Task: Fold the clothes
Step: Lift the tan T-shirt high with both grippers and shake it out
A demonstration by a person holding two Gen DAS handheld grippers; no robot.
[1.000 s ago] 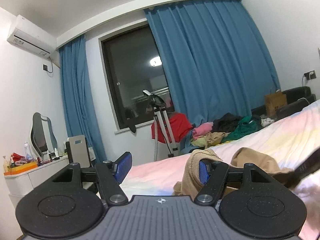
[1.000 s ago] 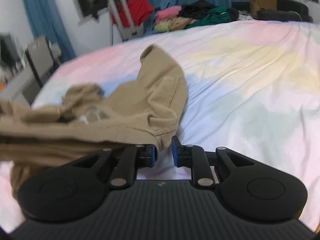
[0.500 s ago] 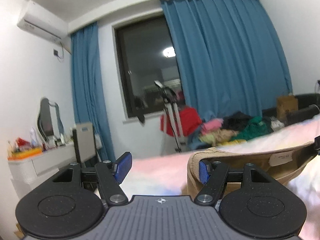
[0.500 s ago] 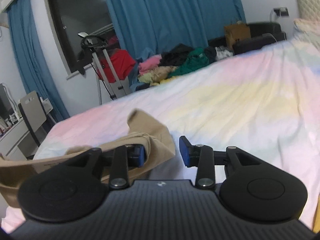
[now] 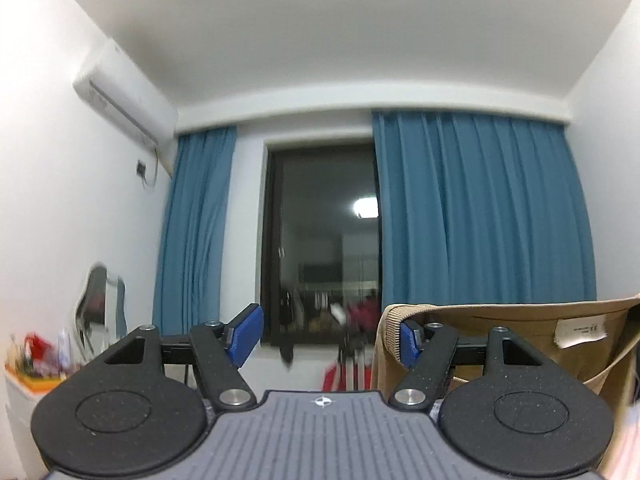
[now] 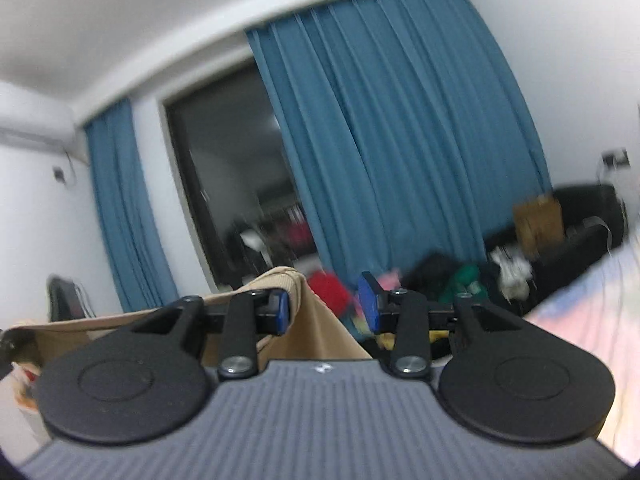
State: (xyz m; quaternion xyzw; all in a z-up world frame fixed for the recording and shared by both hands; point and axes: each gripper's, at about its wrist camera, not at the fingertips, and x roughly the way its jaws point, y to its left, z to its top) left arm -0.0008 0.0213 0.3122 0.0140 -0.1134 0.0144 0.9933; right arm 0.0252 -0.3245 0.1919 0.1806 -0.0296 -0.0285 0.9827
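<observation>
A tan garment (image 5: 500, 320) with a ribbed edge and a white label (image 5: 580, 332) hangs stretched in the air between my two grippers. My left gripper (image 5: 328, 336) is held high and its jaws are opening. The ribbed edge is hooked over its right finger (image 5: 410, 340), and the wide gap beside it is empty. In the right wrist view the tan garment (image 6: 320, 332) drapes over the left finger (image 6: 282, 312) of my right gripper (image 6: 325, 306). Those jaws stand apart and do not pinch the cloth.
Blue curtains (image 5: 480, 220) frame a dark window (image 5: 320, 240) ahead. An air conditioner (image 5: 116, 104) is on the left wall, above a dresser with a mirror (image 5: 96, 304). A pile of clothes (image 6: 452, 276), a cardboard box (image 6: 538, 220) and the pastel bed (image 6: 588, 320) lie to the right.
Both grippers have risen a long way, lifting the tan garment off the bed and stretching it between them. The right gripper's jaws have widened and it now points level instead of down.
</observation>
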